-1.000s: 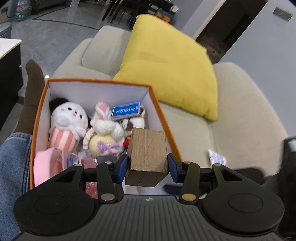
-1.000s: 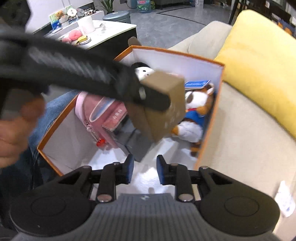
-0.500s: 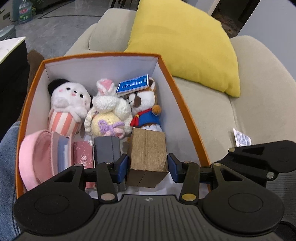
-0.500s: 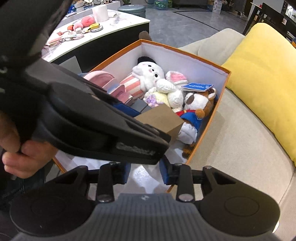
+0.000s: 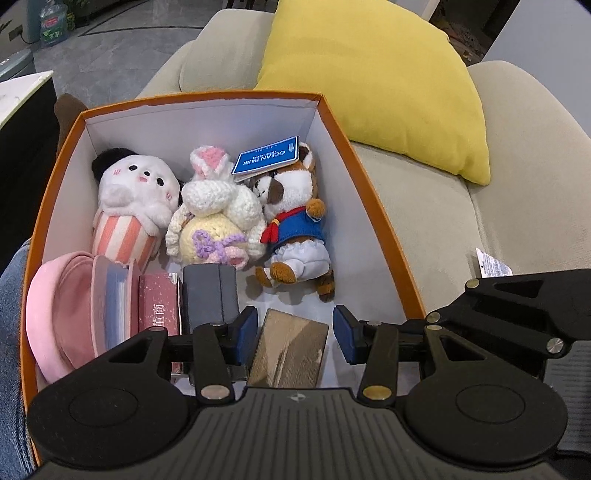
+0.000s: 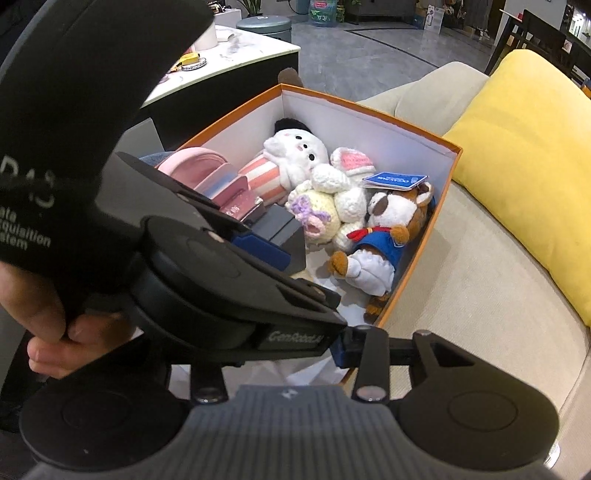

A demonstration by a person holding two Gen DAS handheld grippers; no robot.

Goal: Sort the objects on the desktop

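Sofa (image 5: 480,229) bears orange box (image 5: 373,210) — left gripper (image 5: 295,332) spread around brown carton (image 5: 291,349), its near end hidden.

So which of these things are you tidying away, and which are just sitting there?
Part of the job:
orange box
brown carton, between the fingers of the left gripper
already inside the box: white plush, crocheted bunny, raccoon plush, pink hat, grey case

Just lying about:
yellow cushion
beige sofa
white packet on the sofa
water bottle, far back
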